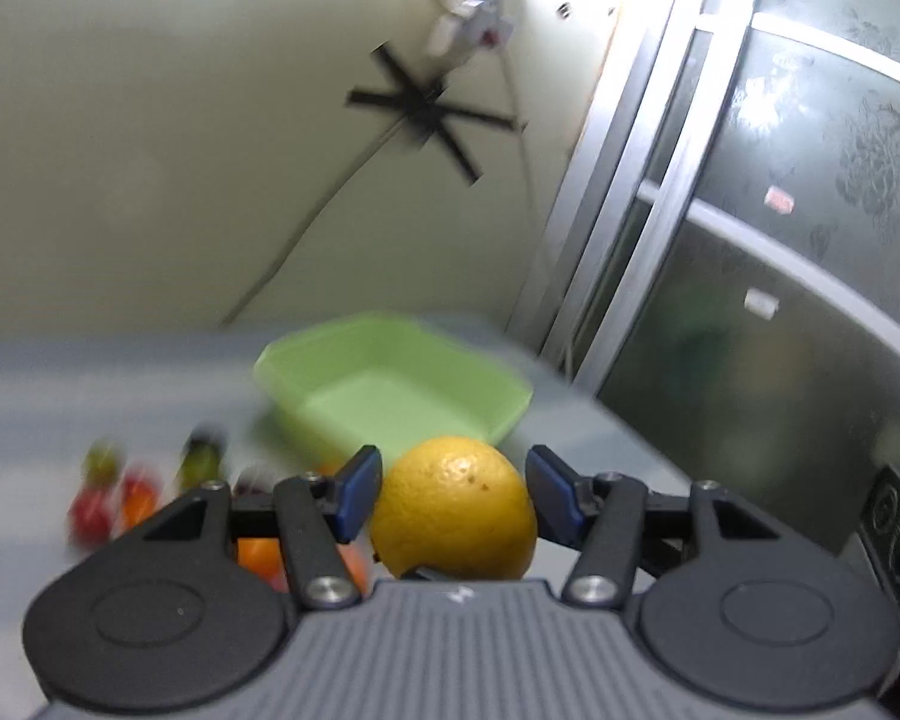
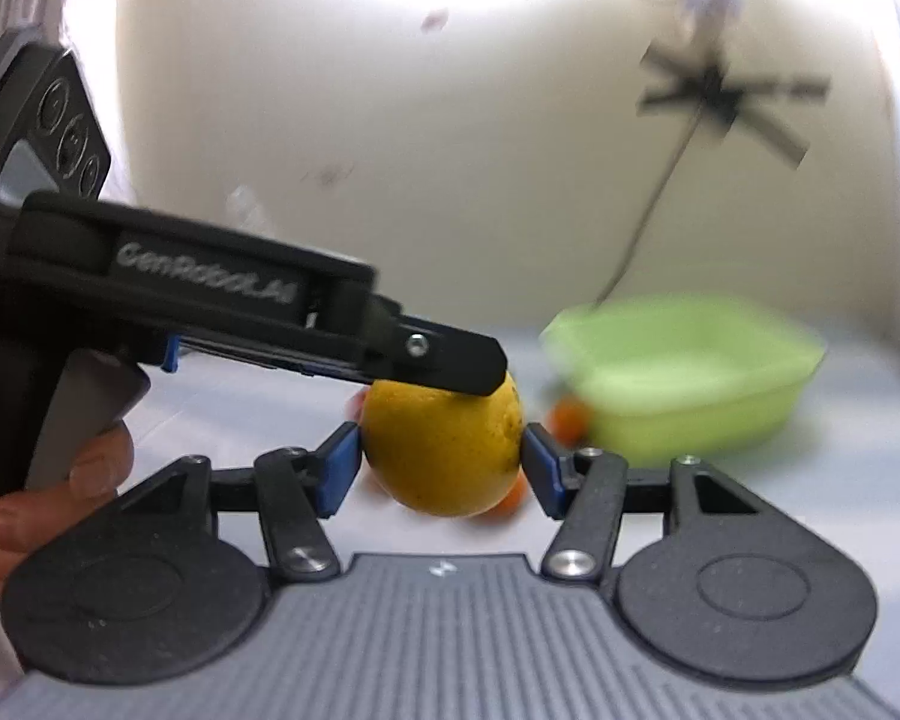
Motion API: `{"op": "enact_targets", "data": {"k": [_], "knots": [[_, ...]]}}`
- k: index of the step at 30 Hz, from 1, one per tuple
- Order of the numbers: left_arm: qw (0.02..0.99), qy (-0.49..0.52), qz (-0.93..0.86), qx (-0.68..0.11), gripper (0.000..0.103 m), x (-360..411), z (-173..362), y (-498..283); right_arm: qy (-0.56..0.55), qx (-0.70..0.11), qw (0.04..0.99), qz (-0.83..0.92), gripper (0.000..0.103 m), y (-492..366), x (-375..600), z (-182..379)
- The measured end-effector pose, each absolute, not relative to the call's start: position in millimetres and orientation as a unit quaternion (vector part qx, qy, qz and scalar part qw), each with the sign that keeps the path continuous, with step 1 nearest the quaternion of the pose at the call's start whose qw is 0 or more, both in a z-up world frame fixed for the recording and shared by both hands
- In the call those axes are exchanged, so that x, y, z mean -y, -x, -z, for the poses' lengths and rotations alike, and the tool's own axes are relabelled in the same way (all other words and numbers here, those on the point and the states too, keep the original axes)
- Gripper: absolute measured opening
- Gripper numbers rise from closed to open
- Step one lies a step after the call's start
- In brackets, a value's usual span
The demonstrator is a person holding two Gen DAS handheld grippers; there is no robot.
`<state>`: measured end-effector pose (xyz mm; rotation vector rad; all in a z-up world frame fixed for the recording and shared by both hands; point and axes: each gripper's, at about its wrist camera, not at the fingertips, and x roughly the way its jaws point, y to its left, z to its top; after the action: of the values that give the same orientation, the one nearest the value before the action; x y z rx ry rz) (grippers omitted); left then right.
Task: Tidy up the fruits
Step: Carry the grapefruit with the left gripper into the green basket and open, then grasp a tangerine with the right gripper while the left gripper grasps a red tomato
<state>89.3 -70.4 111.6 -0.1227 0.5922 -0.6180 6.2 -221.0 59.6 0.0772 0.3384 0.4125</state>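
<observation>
Lemon (image 2: 441, 450): held above the table, in front of the green tray (image 2: 690, 372).
Right gripper (image 2: 441, 462): my pads pinch its flanks.
Left gripper (image 1: 453, 498): pads flank it; contact unclear.
Handling: firm, rounded, likely slippery; I'd grip the widest middle.

We were in what looked like a room of a home set up for recording. Ahead of the tongs a plain cream wall (image 1: 180, 150) carried a cable (image 1: 306, 240) fixed with crossed strips of black tape (image 1: 432, 111). To the right of the left tongs stood a sliding door (image 1: 810, 210) with an aluminium frame and frosted, flower-patterned glass. Below lay a pale grey table (image 1: 60, 396) bearing a green plastic tub (image 1: 390, 384) and small fruits (image 1: 114, 492).
</observation>
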Motion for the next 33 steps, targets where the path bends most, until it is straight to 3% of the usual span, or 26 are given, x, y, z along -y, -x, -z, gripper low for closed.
{"op": "enact_targets", "data": {"k": [10, 17, 20, 27, 33], "knots": [[0.888, 0.077, 0.294, -0.346, 0.054, 143.1, -75.6, -202.0, -0.062, -0.197, 0.969, -0.136, 0.061, -104.7, 279.5, -37.9], [0.879, 0.085, 0.282, -0.374, 0.055, 163.3, -52.2, -220.5, -0.043, -0.193, 0.976, -0.096, 0.064, -115.1, 289.2, -26.1], [0.886, 0.091, 0.279, -0.359, 0.055, 156.6, -59.8, -211.5, -0.058, -0.17, 0.98, -0.09, 0.071, -104.9, 297.4, -29.7], [0.939, 0.052, 0.233, -0.249, 0.063, 89.2, -106.0, -134.9, -0.111, -0.147, 0.981, -0.053, 0.071, -95.0, 317.1, -29.6], [0.961, 0.028, 0.143, -0.234, 0.063, 13.9, -83.7, -60.7, -0.134, -0.102, 0.986, 0.004, 0.069, -73.0, 324.5, -30.0]]}}
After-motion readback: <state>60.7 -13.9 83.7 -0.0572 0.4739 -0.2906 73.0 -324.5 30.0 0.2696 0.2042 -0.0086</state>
